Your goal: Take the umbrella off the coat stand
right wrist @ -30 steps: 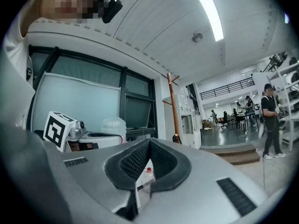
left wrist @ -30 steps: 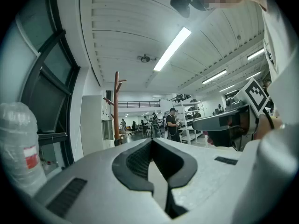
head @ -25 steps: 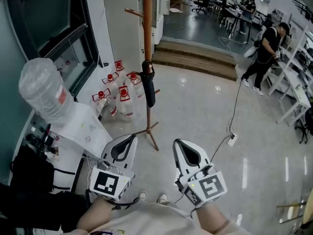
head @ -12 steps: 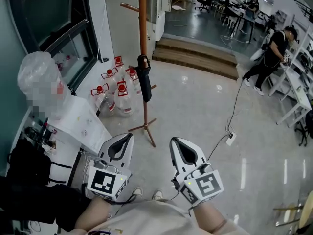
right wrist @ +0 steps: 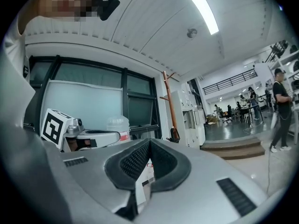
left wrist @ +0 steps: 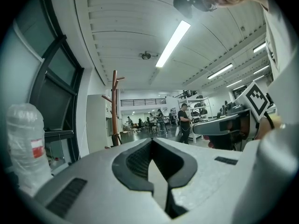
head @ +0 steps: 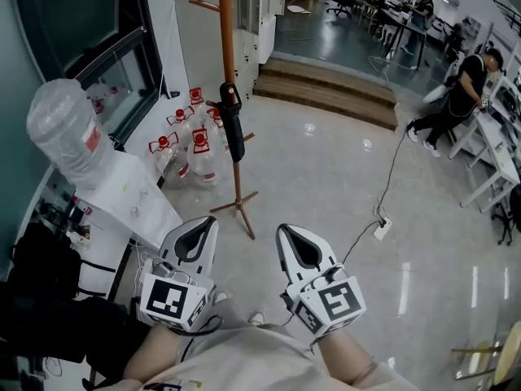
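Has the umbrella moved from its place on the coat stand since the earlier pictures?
No. The umbrella still hangs against the pole of the coat stand, at the same peg, with the bottles on the floor just behind it as before.

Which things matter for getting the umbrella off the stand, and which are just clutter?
Job: umbrella, coat stand, left gripper, right gripper.
Clutter: red-capped jugs, water dispenser, power strip.
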{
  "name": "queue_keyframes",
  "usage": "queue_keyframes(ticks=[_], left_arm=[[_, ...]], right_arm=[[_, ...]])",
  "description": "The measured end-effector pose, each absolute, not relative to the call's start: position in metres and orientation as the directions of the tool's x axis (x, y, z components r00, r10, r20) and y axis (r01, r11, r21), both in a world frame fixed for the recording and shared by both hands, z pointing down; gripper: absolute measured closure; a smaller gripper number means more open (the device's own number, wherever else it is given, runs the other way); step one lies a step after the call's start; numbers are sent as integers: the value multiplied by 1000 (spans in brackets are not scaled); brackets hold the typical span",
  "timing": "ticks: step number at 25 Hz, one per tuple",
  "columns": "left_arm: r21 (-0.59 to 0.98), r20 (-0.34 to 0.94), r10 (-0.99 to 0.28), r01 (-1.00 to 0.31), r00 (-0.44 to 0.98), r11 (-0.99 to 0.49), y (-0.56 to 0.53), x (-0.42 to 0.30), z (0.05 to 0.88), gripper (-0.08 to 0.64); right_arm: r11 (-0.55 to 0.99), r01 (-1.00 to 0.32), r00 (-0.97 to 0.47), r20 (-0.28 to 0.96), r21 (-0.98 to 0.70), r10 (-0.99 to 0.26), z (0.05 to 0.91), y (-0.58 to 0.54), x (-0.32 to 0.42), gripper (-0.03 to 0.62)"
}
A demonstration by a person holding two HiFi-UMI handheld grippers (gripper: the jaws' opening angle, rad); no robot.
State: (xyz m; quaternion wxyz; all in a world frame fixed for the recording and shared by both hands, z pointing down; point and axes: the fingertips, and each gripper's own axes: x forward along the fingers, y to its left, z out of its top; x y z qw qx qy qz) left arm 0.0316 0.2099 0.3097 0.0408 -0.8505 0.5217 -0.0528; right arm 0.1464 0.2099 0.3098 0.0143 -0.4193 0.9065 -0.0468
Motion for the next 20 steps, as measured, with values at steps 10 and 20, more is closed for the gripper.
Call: queue_keyframes(ticks=[10,20], left_arm=[[-133,54,-900,-890,433,-436,203,35,321,552],[-118,48,-907,-899,418,-421,179,18,328,552]], right_arm=[[654,-752,-657,21,-80,-753,321,198,145,585],[665,-745,-667,49,-57,-743,331,170,128,586]])
